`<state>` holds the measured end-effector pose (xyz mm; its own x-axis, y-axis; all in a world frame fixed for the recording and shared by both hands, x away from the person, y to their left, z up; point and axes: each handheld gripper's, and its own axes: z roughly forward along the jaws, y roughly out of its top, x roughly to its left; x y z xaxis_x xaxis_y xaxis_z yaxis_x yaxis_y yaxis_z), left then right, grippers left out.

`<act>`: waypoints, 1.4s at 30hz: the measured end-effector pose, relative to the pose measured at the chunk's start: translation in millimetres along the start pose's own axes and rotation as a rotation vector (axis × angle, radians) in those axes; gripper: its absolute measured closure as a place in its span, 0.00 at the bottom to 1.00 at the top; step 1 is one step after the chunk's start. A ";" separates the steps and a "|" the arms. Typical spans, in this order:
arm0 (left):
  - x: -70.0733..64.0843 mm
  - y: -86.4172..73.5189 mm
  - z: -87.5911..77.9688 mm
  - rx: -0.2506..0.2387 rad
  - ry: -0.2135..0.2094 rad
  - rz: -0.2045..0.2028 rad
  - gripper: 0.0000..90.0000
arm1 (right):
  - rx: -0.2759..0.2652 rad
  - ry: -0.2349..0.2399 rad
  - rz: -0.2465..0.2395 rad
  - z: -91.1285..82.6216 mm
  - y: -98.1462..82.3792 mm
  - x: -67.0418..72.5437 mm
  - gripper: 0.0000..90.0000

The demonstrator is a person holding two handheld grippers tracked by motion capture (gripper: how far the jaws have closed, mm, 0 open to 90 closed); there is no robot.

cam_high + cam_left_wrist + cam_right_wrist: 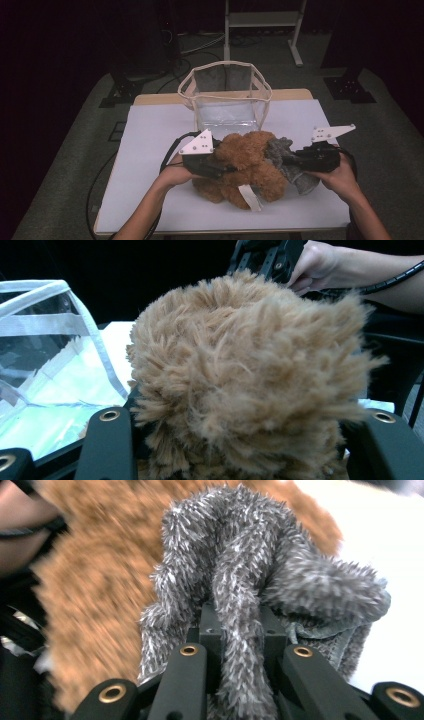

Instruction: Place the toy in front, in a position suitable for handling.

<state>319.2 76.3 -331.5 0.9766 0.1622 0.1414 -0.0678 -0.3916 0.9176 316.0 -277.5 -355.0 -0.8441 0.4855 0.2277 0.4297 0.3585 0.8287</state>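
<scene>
A shaggy brown teddy bear (247,162) lies on the white table (150,135), near the front. My left gripper (224,170) comes in from its left side and is shut on it; in the left gripper view its fur (240,365) bulges up between the black jaws. Against the bear's right side lies a grey fuzzy cloth (289,167). My right gripper (286,161) is shut on that cloth, and a fold of the cloth (240,580) is pinched between its jaws, with the bear (90,590) blurred behind.
A clear plastic bag (227,107) with a pale trimmed rim stands open just behind the bear, and its wall (50,365) lies left of the bear's fur. A white tag (250,197) hangs from the bear toward the table's front edge. A metal stand (260,30) is on the floor beyond.
</scene>
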 end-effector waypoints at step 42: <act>5.2 -25.1 8.4 0.228 -0.045 0.008 0.11 | 0.045 0.064 -0.156 2.6 2.1 18.5 0.29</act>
<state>327.8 79.3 -356.9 0.9846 0.1201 0.1270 -0.0326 -0.5878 0.8084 302.1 -265.7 -350.4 -0.9197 0.3698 0.1318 0.3048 0.4611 0.8333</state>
